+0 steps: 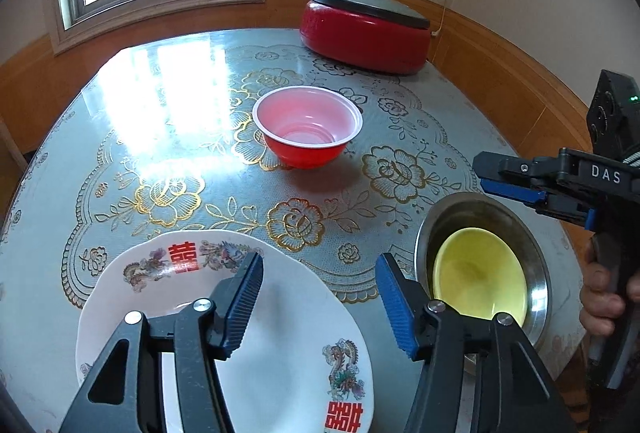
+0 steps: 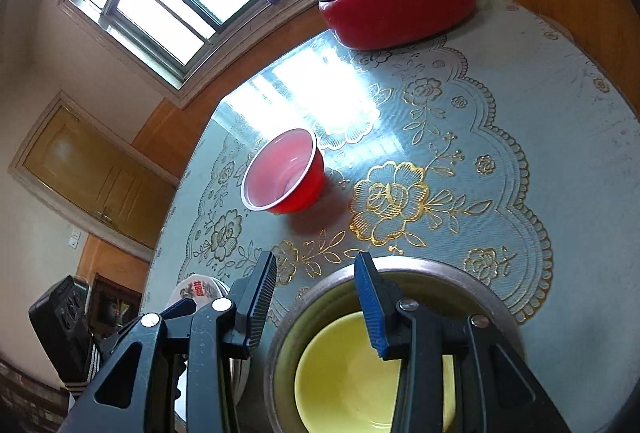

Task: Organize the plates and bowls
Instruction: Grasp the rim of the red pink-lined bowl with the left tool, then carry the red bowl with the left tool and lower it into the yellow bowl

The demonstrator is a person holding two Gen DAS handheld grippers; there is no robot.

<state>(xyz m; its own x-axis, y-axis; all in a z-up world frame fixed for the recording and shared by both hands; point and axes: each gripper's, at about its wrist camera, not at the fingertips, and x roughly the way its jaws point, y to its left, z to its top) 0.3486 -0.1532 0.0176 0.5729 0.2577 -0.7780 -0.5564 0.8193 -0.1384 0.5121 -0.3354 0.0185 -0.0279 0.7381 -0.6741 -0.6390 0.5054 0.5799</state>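
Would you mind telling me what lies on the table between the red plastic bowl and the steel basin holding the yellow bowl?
Nothing: only bare flowered tablecloth separates the red plastic bowl from the steel basin, shown in both views.

Both grippers are black frames with triangular cut-outs and round silver screw heads at the pivots. The left gripper (image 1: 320,297) has ribbed fingers (image 1: 394,303), one dark and one bright blue (the right gripper (image 2: 316,303) matches it). Seen from the side, the right one bears white "DAS" lettering, a green light and blue trim, above a hand (image 1: 600,297) on its grip.
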